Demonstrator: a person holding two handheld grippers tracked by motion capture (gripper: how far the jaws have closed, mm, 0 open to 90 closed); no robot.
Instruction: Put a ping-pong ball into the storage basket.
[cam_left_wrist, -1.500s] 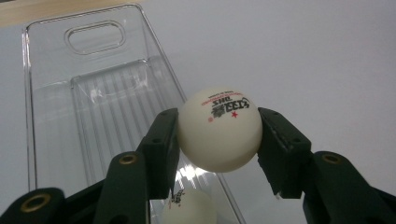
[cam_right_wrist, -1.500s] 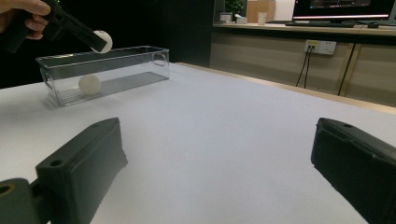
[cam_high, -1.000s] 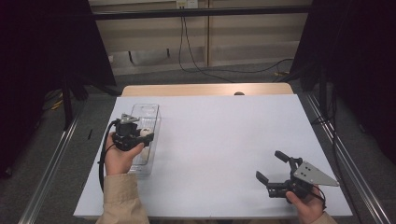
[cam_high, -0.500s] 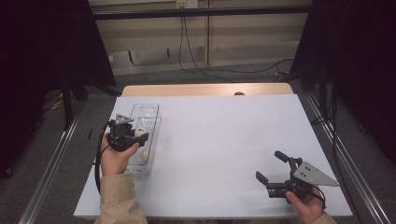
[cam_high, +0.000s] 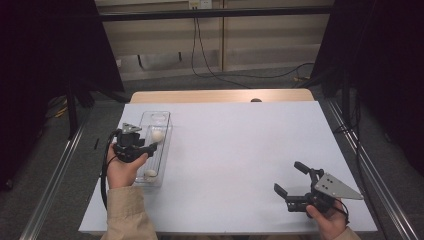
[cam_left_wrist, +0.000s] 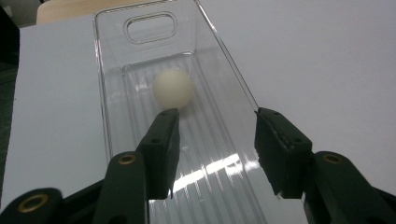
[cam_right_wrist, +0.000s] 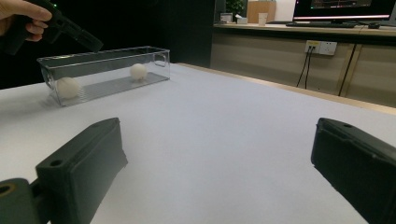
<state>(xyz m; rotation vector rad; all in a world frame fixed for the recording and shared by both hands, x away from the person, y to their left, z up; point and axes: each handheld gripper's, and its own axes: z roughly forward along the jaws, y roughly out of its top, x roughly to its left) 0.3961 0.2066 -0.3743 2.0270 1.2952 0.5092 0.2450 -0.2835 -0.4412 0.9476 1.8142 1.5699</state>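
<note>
Two white balls in a clear bin, left gripper poised above it.
The far ball (cam_left_wrist: 173, 89) lies on the ribbed floor of the clear bin (cam_high: 162, 118), at the left of the white worktop (cam_high: 240, 150); the near ball (cam_high: 150, 173) sits at the bin's closer end. The left gripper (cam_left_wrist: 212, 140) hangs over the bin, jaws wide apart, holding nothing. The right gripper (cam_high: 290, 181), well apart at the worktop's near right, is equally spread and empty.

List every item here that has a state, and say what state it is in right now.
left gripper: open, held above the tray, holding nothing
right gripper: open, empty, near the table's front right
clear tray: upright, no lid, two balls inside
far ball: loose on the tray floor
near ball: resting at the tray's near end
</note>
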